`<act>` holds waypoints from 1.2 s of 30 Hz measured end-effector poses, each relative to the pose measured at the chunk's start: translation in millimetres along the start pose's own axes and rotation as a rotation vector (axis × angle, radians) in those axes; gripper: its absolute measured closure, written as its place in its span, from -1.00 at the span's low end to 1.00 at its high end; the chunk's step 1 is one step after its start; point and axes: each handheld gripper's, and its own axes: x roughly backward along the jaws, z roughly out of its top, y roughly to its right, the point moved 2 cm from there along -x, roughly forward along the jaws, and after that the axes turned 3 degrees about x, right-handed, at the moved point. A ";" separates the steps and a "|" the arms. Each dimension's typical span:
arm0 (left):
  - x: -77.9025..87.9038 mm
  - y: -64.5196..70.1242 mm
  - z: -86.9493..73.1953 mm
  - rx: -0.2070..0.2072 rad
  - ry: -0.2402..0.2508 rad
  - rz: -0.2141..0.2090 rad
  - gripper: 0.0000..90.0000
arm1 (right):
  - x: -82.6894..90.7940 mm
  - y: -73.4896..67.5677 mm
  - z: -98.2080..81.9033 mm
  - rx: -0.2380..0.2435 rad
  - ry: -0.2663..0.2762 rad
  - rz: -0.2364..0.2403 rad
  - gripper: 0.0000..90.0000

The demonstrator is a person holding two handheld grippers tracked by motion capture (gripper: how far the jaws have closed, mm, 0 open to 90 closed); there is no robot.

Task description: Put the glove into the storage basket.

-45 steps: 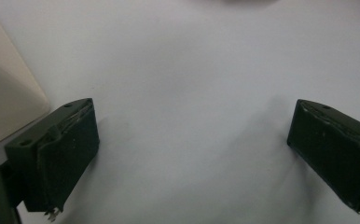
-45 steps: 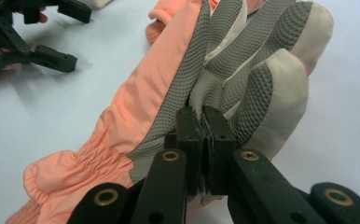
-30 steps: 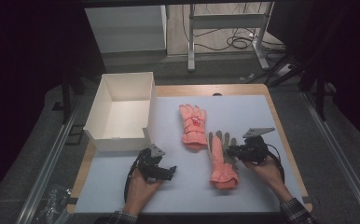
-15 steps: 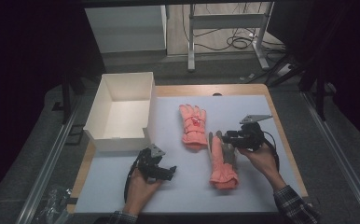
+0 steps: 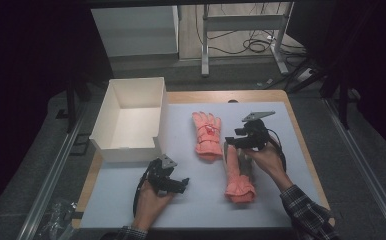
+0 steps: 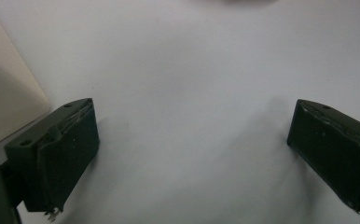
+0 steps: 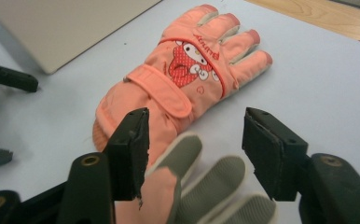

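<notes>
Two orange gloves lie on the pale mat. One glove (image 5: 207, 134) (image 7: 178, 79) lies back up with a cartoon patch and a strap. The other glove (image 5: 238, 175) lies palm up, its grey fingers (image 7: 201, 186) pointing away from the person. My right gripper (image 5: 231, 141) (image 7: 197, 149) hovers just over those grey fingertips. Its jaws have just been opening and stand apart on either side of the fingertips without pressing them. My left gripper (image 5: 178, 185) (image 6: 192, 154) rests open on bare mat in front of the box, nothing between its jaws.
An open white box (image 5: 126, 149) stands at the mat's left, its wall (image 6: 5, 107) close beside my left gripper. The wooden table edge (image 5: 296, 120) frames the mat. The left gripper's jaw tips (image 7: 10, 79) lie off to the left of the gloves.
The right gripper has lifted and moved away from the person and slightly left, along the palm-up glove's fingers, and its jaws have widened. The left gripper stayed put.
</notes>
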 end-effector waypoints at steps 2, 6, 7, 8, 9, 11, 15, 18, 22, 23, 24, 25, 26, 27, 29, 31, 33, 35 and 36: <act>0.0 0.0 0.0 0.000 0.000 0.000 -0.95 | -8.5 0.9 6.6 -0.005 -0.007 -0.002 -0.13; 0.0 -0.1 0.0 -0.001 0.000 0.000 -0.96 | -16.4 1.8 12.8 -0.012 -0.013 0.000 -0.14; 0.0 -0.1 0.0 0.000 0.000 0.000 -0.95 | -21.2 1.9 17.3 -0.012 -0.019 0.003 -0.15; 0.0 0.0 0.0 0.000 0.000 0.000 -0.95 | -21.2 1.9 17.3 -0.012 -0.019 0.003 -0.15; 0.1 -0.2 0.0 -0.002 -0.002 0.000 -0.95 | -24.0 1.6 19.7 -0.012 -0.021 0.004 -0.16; 0.1 -0.3 0.0 -0.002 -0.001 0.000 -0.96 | -32.8 0.5 27.0 -0.009 -0.031 0.010 -0.18; -0.1 -0.2 0.0 -0.001 0.000 0.000 -0.96 | -46.2 -0.7 35.2 0.000 -0.050 0.014 -0.21; 0.0 -0.2 0.0 -0.001 -0.001 0.000 -0.96 | -58.1 -2.7 40.4 0.022 -0.072 0.012 -0.23; 0.1 -0.1 0.0 -0.001 -0.002 0.000 -0.96 | -76.5 -4.0 45.4 0.046 -0.116 -0.004 -0.26; 0.1 -0.1 0.0 -0.001 -0.002 0.000 -0.96 | -76.5 -4.0 45.4 0.046 -0.116 -0.004 -0.26; 0.0 0.0 0.0 0.001 0.000 -0.001 -0.96 | -84.8 -2.9 47.1 0.045 -0.129 -0.006 -0.26; 0.0 0.0 0.0 0.000 0.000 0.000 -0.96 | -87.7 -2.1 47.7 0.046 -0.135 -0.008 -0.26; 0.0 0.0 0.0 0.000 0.000 0.000 -0.96 | -87.7 -2.1 47.7 0.046 -0.135 -0.008 -0.26; 0.1 -0.1 0.0 0.000 -0.001 0.000 -0.96 | -95.9 0.9 49.6 0.039 -0.147 -0.019 -0.26; 0.0 -0.2 0.0 -0.001 -0.002 0.000 -0.96 | -101.5 3.9 50.7 0.020 -0.153 -0.013 -0.26; 0.0 0.0 0.0 0.001 0.000 -0.001 -0.95 | -105.0 4.9 50.8 0.015 -0.160 -0.011 -0.26; 0.0 -0.1 0.0 0.000 0.000 -0.001 -0.96 | -113.9 5.8 48.8 0.032 -0.203 -0.028 -0.24; 0.0 0.0 0.0 0.000 0.000 -0.001 -0.96 | -118.3 6.7 47.0 0.020 -0.217 -0.019 -0.14; 0.0 0.0 0.0 0.000 0.000 0.000 -0.96 | -119.4 8.7 46.5 0.004 -0.229 -0.004 0.04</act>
